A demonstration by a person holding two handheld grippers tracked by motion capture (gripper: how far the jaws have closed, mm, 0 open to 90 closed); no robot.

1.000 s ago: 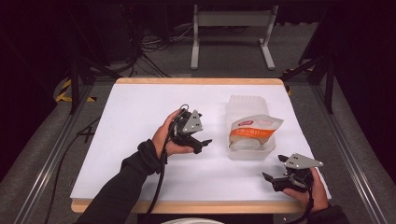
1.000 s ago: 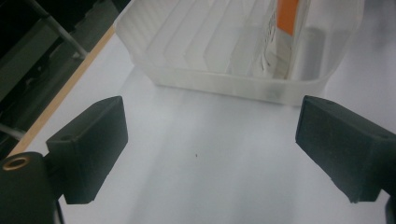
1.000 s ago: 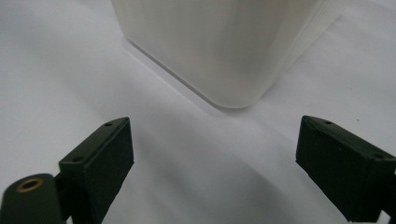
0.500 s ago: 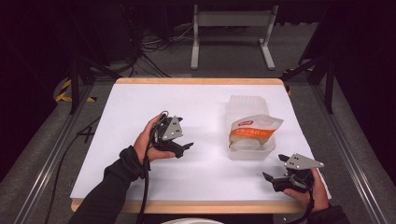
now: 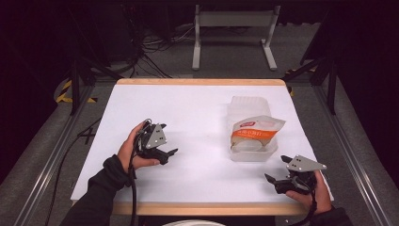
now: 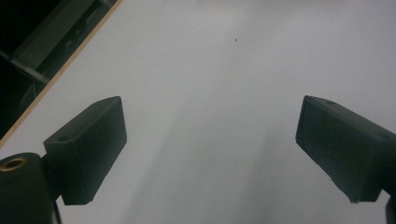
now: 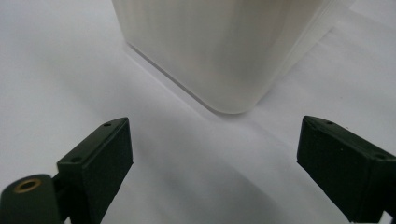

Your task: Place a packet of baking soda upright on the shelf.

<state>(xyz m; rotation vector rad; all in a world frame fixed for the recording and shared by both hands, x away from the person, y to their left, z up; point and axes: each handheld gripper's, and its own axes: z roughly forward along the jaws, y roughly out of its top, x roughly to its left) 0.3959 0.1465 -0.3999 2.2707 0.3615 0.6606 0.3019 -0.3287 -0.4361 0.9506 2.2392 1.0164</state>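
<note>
A translucent plastic container (image 5: 249, 106) stands right of the table's middle, with an orange and white bag (image 5: 256, 133) lying in it. The container's near corner (image 7: 219, 51) rises just ahead of the right gripper. My right gripper (image 5: 275, 181) rests at the front right near the table edge, jaws wide apart and nothing between them (image 7: 210, 168). My left gripper (image 5: 170, 154) is held low over the left middle of the table, pointing right, open over bare white surface (image 6: 210, 154).
The white table (image 5: 197, 108) has a wooden rim at front and back. Its edge (image 6: 60, 74) runs diagonally at the left of the left gripper view. A metal stand and cables lie on the floor beyond the table.
My left hand has drawn the left gripper back from beside the container toward the front left of the table. The right gripper has stayed in place.
</note>
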